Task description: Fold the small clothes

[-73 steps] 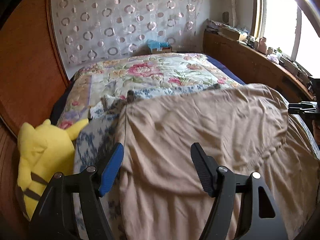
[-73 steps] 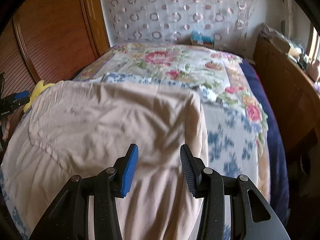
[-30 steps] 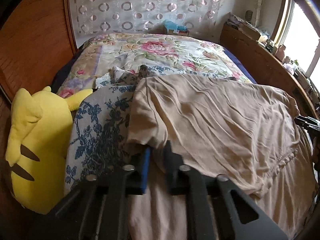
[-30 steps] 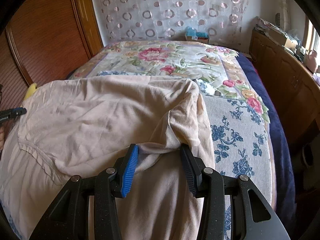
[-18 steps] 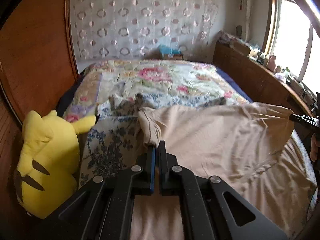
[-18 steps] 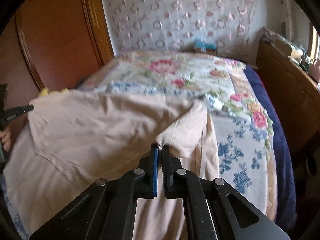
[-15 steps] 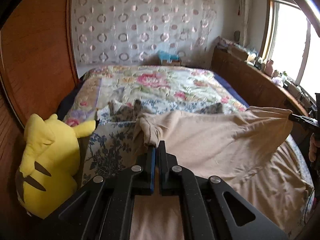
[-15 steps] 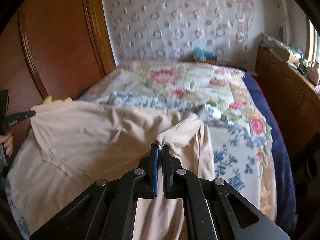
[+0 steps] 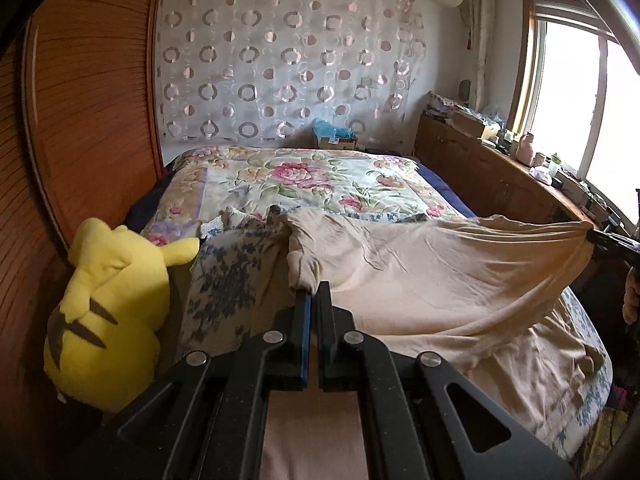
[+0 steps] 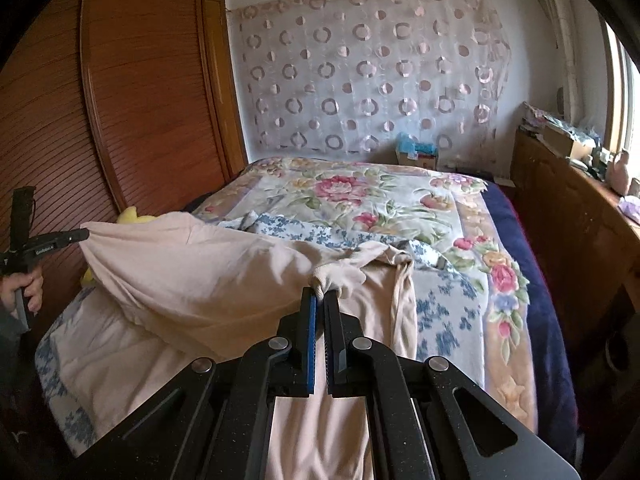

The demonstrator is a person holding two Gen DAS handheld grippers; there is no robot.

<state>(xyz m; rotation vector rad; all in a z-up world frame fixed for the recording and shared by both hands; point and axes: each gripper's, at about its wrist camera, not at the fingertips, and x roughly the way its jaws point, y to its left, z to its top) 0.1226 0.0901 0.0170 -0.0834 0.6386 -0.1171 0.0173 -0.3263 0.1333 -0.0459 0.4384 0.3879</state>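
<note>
Beige cotton garment (image 9: 420,280) lifted off floral quilted bed (image 9: 320,176), stretched between us | left gripper (image 9: 313,300) and right gripper (image 10: 320,300) each clenched on an edge | first fold underway, none finished

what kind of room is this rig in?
Most likely a home bedroom: a bed under a floral quilt, a yellow plush toy beside it, a wooden wardrobe alongside. Both grippers hold a beige garment over the bed.

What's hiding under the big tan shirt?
Under the tan shirt the blue-flowered sheet peeks out at its edges. Anything else beneath stays covered.
</note>
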